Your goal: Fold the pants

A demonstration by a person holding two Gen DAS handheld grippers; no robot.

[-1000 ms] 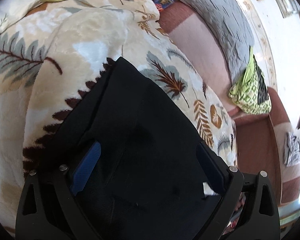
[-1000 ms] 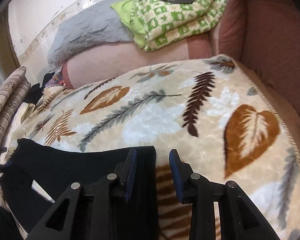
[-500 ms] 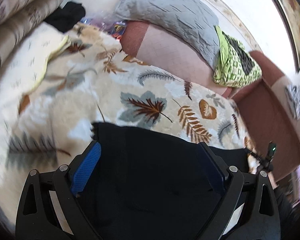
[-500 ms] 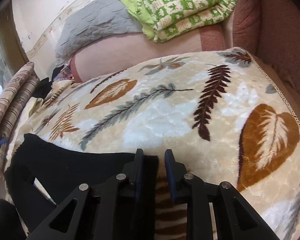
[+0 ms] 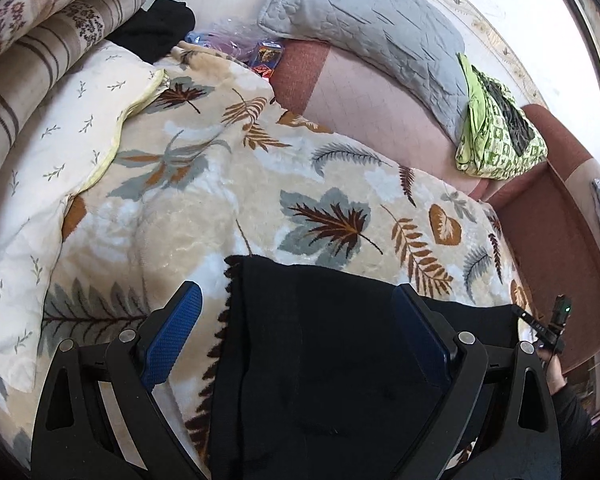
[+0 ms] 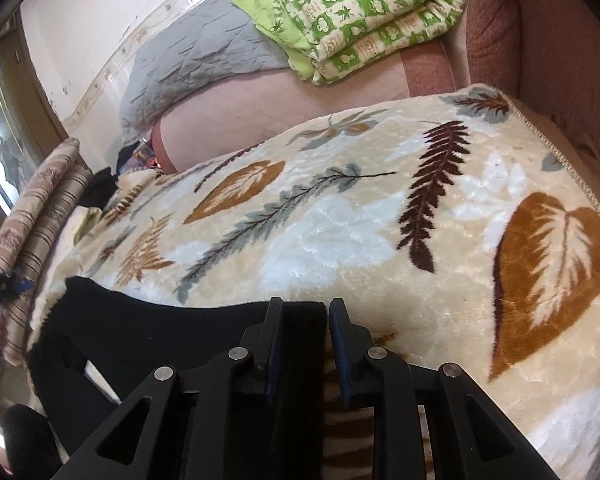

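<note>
Black pants (image 5: 340, 360) are lying flat on a leaf-print blanket (image 5: 204, 200) spread over a bed. No brand, label or readable writing is showing on the cloth or on either tool.

Left gripper (image 5: 300, 344): jaws are standing wide apart, blue pads (image 5: 172, 336) exposed. The pants are running between and beneath the fingers; the left finger is sitting over bare blanket just beside the garment's edge, the right finger over black fabric. Nothing is being pinched.

Right gripper (image 6: 302, 340): jaws are standing narrowly apart, with a strip of the pants (image 6: 180, 344) edge lying in the gap. Whether the pads are pressing the cloth, I cannot tell. The rest of the garment is trailing off to the gripper's left; patterned blanket (image 6: 340, 220) is filling the space ahead.

Well ahead of both grippers: a grey quilted cover (image 5: 380, 28) and a folded green-and-white checked quilt (image 6: 364, 28) are resting on a reddish sofa back (image 5: 540, 240). Ahead-left of the left gripper, a white sprig-print pillow (image 5: 52, 152) is lying beside striped bolsters (image 5: 40, 52).
</note>
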